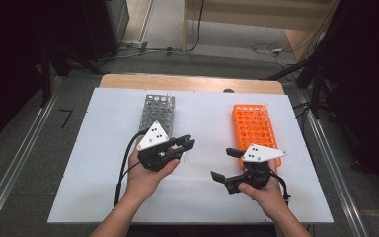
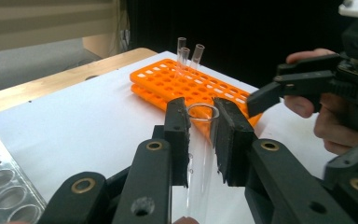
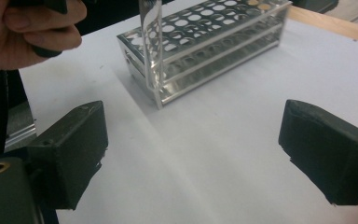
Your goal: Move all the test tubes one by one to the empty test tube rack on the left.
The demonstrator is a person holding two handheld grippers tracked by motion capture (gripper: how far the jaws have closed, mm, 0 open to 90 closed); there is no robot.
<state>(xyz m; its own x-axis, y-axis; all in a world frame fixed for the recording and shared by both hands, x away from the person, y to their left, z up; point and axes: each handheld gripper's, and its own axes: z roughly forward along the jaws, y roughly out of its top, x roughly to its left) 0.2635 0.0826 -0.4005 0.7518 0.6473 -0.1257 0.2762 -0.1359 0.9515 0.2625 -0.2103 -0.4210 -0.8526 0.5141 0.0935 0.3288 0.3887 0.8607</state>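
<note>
The left gripper (image 2: 200,135) clamps a glass tube (image 2: 200,154), the right gripper (image 3: 191,158) gapes empty, so probably mid-transfer between racks; next needs aligning tube over a hole.

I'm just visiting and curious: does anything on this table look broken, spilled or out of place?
Nothing stands out. The orange rack and the metal rack lie flat and whole on the white board, with no spill. The left tongs grip a clear glass tube cleanly; the right tongs are open with nothing between them.
</note>
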